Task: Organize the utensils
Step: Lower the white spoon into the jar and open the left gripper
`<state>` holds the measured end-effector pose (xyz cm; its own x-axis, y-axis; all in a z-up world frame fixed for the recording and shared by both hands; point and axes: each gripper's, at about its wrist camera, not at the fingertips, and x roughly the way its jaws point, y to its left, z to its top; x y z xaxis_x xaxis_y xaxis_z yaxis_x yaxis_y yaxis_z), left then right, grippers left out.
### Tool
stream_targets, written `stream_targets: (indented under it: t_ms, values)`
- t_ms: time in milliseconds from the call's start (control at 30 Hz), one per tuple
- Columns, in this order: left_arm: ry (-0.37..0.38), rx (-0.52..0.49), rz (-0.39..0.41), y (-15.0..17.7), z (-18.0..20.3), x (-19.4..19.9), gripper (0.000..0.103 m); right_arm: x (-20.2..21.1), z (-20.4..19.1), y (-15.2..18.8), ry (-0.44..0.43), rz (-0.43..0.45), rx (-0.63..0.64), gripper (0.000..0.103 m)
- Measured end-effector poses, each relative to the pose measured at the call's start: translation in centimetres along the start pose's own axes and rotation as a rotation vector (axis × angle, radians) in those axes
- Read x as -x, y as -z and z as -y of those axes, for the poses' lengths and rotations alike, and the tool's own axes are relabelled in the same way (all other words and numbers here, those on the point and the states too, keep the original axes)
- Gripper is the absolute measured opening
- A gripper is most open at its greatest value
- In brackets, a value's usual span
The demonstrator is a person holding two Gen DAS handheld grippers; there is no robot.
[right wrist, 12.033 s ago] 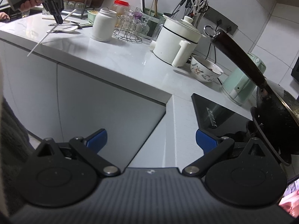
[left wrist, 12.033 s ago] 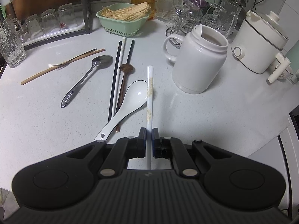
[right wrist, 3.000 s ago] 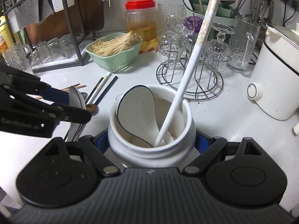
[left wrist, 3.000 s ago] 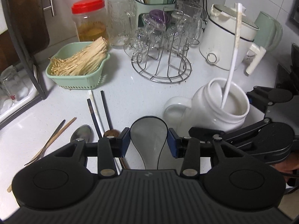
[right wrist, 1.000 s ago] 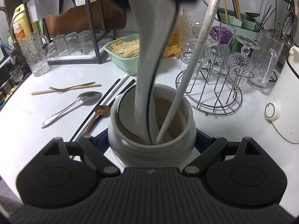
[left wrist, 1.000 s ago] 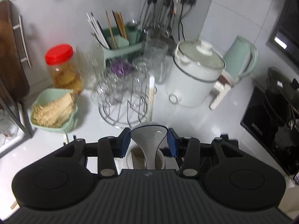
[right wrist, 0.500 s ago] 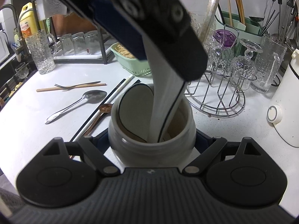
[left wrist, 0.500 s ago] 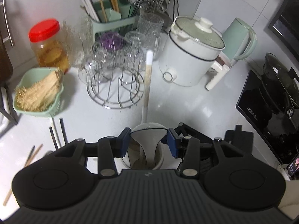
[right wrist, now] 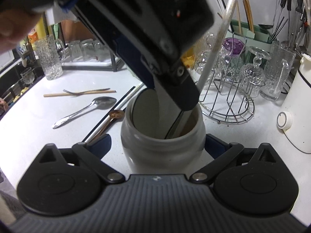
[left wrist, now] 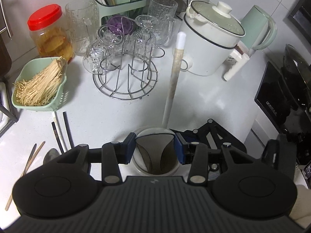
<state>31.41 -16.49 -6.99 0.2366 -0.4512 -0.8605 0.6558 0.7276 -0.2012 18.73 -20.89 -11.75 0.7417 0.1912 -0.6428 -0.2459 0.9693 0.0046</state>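
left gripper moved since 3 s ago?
Yes. In the right wrist view the left gripper was beside the jar, low on its left; now it hangs over the jar's mouth, lowering the white spoon in.

The left wrist view looks steeply down, close over the white jar, while the right wrist view faces it level from counter height, sharing the glass rack toward 1 o'clock.

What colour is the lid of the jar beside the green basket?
Red. The jar lid shows best in the left wrist view.
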Motion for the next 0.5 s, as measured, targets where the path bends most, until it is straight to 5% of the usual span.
stream_targets:
  t_ms: [233, 500]
  values:
    - [-0.003, -0.006, -0.007, -0.40, -0.05, -0.16, 0.048, -0.03, -0.08, 0.15, 0.028, 0.009, 0.006, 0.091]
    - [-0.002, -0.005, 0.018, -0.33, 0.11, 0.59, 0.050, 0.02, -0.05, 0.28, 0.028, 0.011, -0.002, 0.091]
